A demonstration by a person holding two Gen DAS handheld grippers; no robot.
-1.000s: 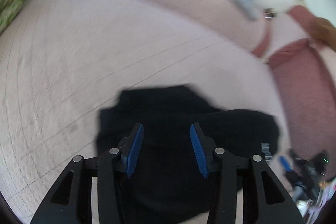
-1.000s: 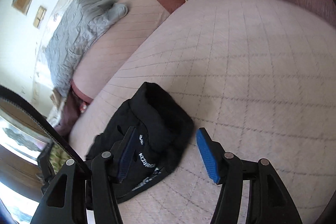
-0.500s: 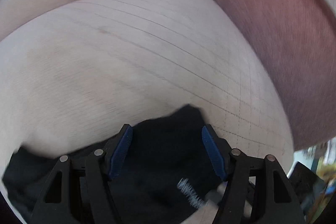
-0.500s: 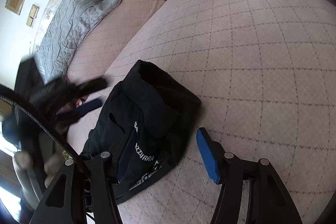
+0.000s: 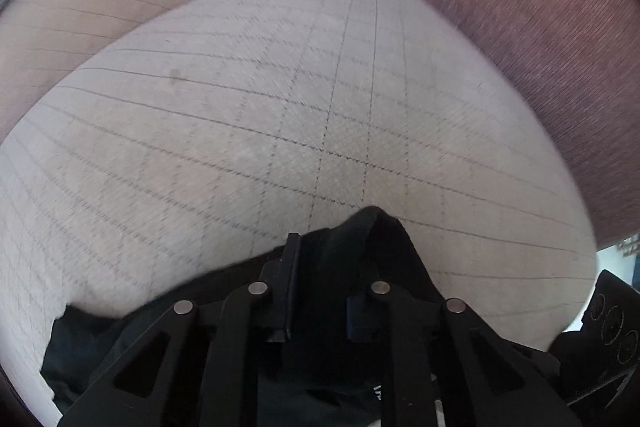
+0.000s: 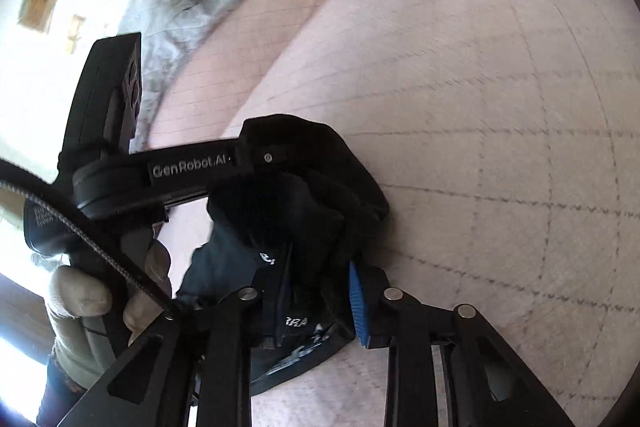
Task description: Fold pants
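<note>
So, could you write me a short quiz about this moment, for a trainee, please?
1. True or false: the black pants lie spread out flat.
2. What does the right gripper pinch? A) a pillow B) the pants C) nothing
3. Fill in: the left gripper is ___ on pants fabric.

Key:
1. False. They are bunched up on the quilted cover.
2. B.
3. Shut. Both grippers' jaws have just been closing, with fabric between them.

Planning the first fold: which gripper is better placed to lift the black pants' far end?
Left gripper: its jaws have just closed on the black pants' peaked far fold. The right gripper grips the near edge.
</note>
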